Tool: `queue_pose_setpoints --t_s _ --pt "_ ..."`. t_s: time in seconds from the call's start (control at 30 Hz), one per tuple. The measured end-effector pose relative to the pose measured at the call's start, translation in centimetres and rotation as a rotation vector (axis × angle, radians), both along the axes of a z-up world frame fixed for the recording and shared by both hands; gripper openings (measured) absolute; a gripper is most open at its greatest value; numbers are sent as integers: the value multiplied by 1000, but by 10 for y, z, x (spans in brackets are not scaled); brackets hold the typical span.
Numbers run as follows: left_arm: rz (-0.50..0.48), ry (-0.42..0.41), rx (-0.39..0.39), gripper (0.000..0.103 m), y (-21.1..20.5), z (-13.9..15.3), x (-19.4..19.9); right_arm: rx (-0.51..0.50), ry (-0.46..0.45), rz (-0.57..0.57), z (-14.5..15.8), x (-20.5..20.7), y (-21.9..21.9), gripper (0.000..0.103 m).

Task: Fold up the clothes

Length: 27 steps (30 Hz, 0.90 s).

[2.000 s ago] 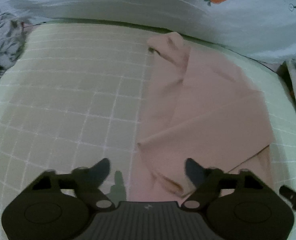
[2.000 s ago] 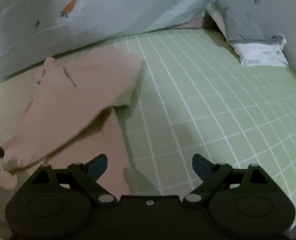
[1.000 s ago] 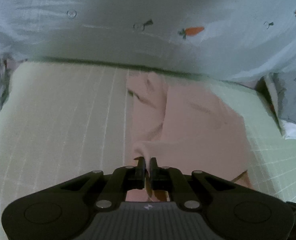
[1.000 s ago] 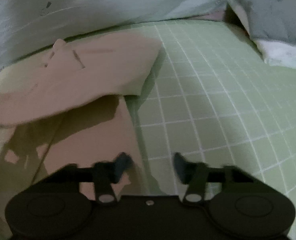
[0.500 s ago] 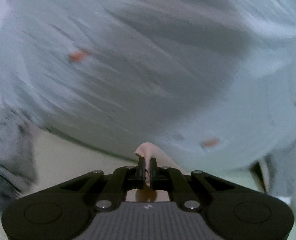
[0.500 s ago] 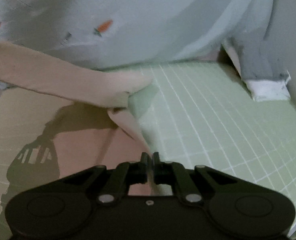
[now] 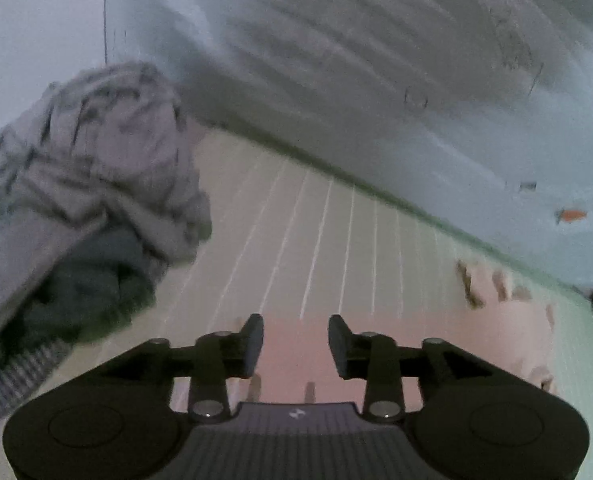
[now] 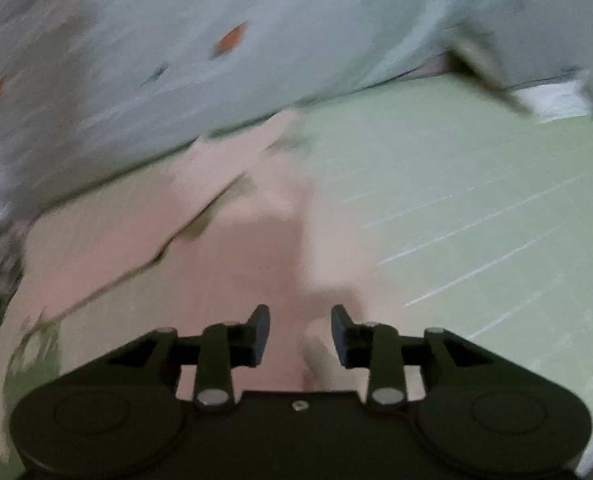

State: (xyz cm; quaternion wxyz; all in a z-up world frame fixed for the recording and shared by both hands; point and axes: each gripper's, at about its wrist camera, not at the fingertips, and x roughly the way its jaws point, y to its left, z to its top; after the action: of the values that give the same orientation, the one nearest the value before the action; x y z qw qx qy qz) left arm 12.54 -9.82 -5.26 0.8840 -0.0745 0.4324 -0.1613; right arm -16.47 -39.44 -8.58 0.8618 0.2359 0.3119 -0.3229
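Observation:
A pale pink garment (image 8: 232, 248) lies flat on the green checked sheet (image 8: 456, 184), blurred by motion in the right wrist view. My right gripper (image 8: 299, 334) hovers over its near edge, open, nothing between the fingers. In the left wrist view the same pink garment (image 7: 436, 344) spreads from under my left gripper (image 7: 295, 345) toward the right. That gripper is open too and holds nothing.
A rumpled heap of grey and striped clothes (image 7: 76, 208) sits at the left of the sheet. A pale blue quilt with carrot prints (image 7: 416, 80) runs along the far side. A grey and white folded pile (image 8: 552, 96) lies at the far right.
Both grippers were shut on the pink garment's edge and lifting it half a second ago. Now both have let go and stand open, and the garment lies flat, folded over.

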Motion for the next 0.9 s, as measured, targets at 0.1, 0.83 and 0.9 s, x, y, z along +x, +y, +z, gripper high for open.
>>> queue_pose_setpoints --t_s 0.1,0.83,0.9 --pt "-17 54 -1 42 -1 -14 -13 36 61 -73 -10 -9 -10 35" --pt "57 134 71 64 5 -39 -19 -182 172 71 -3 13 -2 70" --pt "76 137 77 64 9 -41 -10 -207 149 107 -1 31 -5 70"
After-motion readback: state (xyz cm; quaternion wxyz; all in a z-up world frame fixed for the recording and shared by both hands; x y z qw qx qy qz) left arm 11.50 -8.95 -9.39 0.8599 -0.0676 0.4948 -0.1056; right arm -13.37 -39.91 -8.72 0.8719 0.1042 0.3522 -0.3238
